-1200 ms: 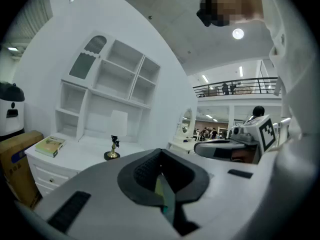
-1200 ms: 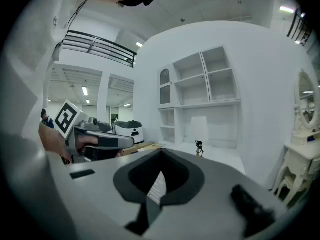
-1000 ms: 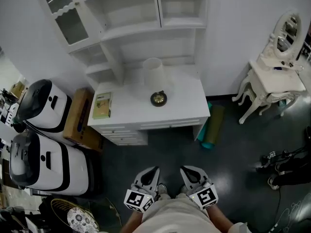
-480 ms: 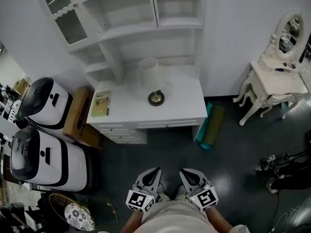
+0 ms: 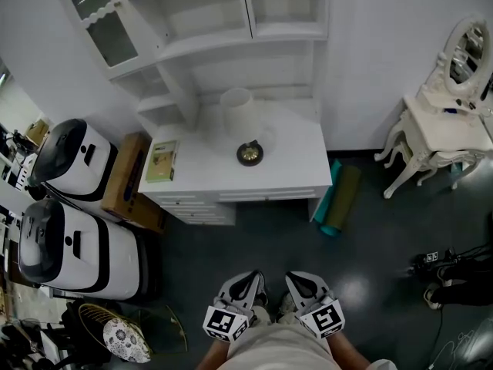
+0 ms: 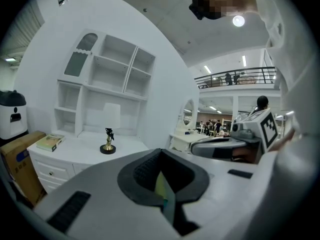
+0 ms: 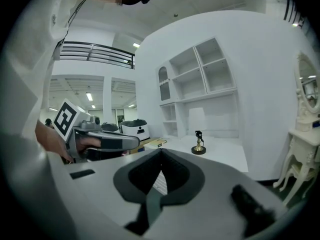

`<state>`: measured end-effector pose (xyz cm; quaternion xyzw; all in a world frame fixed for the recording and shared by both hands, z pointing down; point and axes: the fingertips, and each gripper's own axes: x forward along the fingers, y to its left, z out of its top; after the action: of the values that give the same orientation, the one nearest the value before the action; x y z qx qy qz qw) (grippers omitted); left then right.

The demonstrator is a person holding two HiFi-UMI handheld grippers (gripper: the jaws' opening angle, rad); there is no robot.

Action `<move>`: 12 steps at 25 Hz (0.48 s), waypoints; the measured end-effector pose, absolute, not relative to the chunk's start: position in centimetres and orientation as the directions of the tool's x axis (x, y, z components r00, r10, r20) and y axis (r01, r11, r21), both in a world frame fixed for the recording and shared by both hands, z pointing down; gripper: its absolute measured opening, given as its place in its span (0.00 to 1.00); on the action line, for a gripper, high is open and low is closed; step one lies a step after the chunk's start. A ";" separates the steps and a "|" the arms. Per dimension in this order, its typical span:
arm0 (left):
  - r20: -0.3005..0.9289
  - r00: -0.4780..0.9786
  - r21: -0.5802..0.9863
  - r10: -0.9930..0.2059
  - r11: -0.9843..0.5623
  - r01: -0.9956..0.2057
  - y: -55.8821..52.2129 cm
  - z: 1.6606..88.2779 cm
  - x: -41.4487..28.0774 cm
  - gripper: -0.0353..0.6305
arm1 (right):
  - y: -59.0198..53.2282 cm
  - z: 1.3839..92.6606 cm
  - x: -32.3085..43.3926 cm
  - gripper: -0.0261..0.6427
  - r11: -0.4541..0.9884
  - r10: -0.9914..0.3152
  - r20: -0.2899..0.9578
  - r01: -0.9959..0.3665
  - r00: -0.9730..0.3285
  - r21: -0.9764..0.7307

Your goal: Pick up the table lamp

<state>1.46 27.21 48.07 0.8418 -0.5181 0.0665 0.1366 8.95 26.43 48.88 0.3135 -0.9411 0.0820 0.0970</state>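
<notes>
The left gripper (image 5: 248, 284) and the right gripper (image 5: 299, 282) had sunk a little and were no nearer the goal. Both were closed together with nothing in them. The table lamp (image 5: 248, 153) stood on the white worktop (image 5: 293, 149), far ahead of them, so I think reaching came first.

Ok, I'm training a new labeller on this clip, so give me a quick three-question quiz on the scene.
1. True or false: the left gripper holds the table lamp.
2. In the head view, what lies on the cabinet top left of the lamp? A book, B mug, C mirror.
3. Is the right gripper open or shut?
Key: 1 false; 2 A; 3 shut.
</notes>
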 end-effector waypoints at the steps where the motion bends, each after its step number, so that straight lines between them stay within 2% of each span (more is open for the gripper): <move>1: 0.252 0.456 0.163 -0.853 -0.427 -0.889 26.9 48.2 1.3 0.07 | 26.1 49.1 8.9 0.06 0.788 -0.578 0.234 -0.610 -0.782 -0.090; 12: 0.214 0.523 0.167 -0.825 -0.497 -0.852 21.7 47.8 -1.2 0.07 | 21.9 47.9 6.2 0.06 0.754 -0.634 0.223 -0.656 -0.741 -0.033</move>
<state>-1.23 21.66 47.77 0.8635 -0.4853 0.0528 0.1264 6.25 21.88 47.91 0.3461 -0.9313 0.0548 0.0992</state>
